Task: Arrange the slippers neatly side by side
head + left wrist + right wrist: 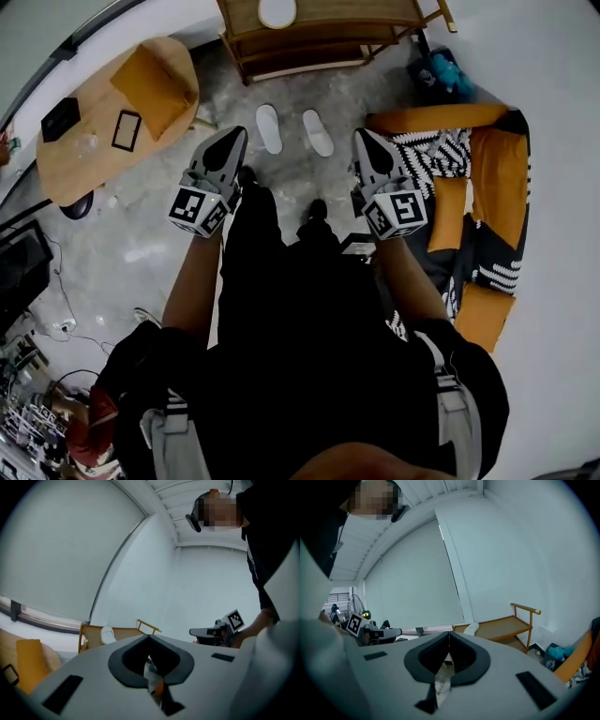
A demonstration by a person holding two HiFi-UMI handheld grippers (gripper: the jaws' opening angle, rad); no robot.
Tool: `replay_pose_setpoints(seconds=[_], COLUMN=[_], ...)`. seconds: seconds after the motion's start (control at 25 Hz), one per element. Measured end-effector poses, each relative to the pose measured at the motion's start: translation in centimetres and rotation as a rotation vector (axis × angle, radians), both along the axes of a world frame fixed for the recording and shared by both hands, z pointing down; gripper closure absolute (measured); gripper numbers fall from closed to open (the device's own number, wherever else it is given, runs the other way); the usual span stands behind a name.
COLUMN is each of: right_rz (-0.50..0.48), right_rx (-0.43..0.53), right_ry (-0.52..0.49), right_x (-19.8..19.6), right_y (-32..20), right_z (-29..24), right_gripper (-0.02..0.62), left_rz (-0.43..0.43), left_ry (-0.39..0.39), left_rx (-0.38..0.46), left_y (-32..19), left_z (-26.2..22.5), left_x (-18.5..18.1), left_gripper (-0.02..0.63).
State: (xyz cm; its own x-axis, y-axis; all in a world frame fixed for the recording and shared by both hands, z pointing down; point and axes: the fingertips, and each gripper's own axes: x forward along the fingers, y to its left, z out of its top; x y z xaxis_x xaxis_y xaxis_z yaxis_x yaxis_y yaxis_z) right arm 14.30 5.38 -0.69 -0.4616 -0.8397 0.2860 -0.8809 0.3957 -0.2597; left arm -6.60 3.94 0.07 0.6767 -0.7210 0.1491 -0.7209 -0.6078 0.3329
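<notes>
Two white slippers lie on the grey floor ahead of me in the head view, the left slipper (269,128) and the right slipper (318,132), toes pointing away and a small gap between them. My left gripper (235,135) hovers to the left of the pair, my right gripper (361,137) to the right, both well above the floor. Each is shut with nothing between its jaws. In the gripper views the left gripper's (149,636) and the right gripper's (449,633) tips meet. Neither of those views shows the slippers.
A wooden rack (319,33) stands just beyond the slippers. An oval wooden table (94,141) with an orange cushion (155,84) is at the left. An orange sofa (497,169) with black-and-white cushions fills the right. My black shoes (318,208) stand just behind the slippers.
</notes>
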Motion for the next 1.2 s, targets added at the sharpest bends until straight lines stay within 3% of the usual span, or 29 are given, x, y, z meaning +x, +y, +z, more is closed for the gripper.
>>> replay_pose_setpoints(seconds=[0.24,0.4,0.64,0.92,1.08,1.2], right_rz=[-0.101,-0.21,-0.41,-0.675,-0.724,-0.76], right_rx=[-0.032,-0.12,-0.239,-0.293,-0.348,-0.393], right_ry=[0.123,0.155,0.187,0.131,0.16,0.238], right_x=[-4.4,-4.9,-1.9,-0.9,0.2,1.0], right_y=[-4.9,-5.7,-5.3,-5.5,-5.7,-5.5], right_z=[4.8,10.0,19.8,29.8,37.7,44.8], right_gripper=[0.565,0.565,0.565,0.565,0.565,0.565], left_rz=[-0.002,0.004,-0.053,-0.131,-0.134,-0.102], left_ry=[-0.002,-0.022,-0.091,-0.17,-0.155,-0.147], left_rx=[-0.068,-0.131,-0.186,-0.254,-0.339,-0.379], left_y=[-3.8,-4.6,-4.2,-2.0,-1.0,0.2], left_z=[6.1,10.8,18.7,28.0,33.7,37.5], left_x=[-4.4,-5.4,-3.2,-0.1,1.4,2.5], left_gripper=[0.592,0.592,0.592,0.592,0.592,0.592])
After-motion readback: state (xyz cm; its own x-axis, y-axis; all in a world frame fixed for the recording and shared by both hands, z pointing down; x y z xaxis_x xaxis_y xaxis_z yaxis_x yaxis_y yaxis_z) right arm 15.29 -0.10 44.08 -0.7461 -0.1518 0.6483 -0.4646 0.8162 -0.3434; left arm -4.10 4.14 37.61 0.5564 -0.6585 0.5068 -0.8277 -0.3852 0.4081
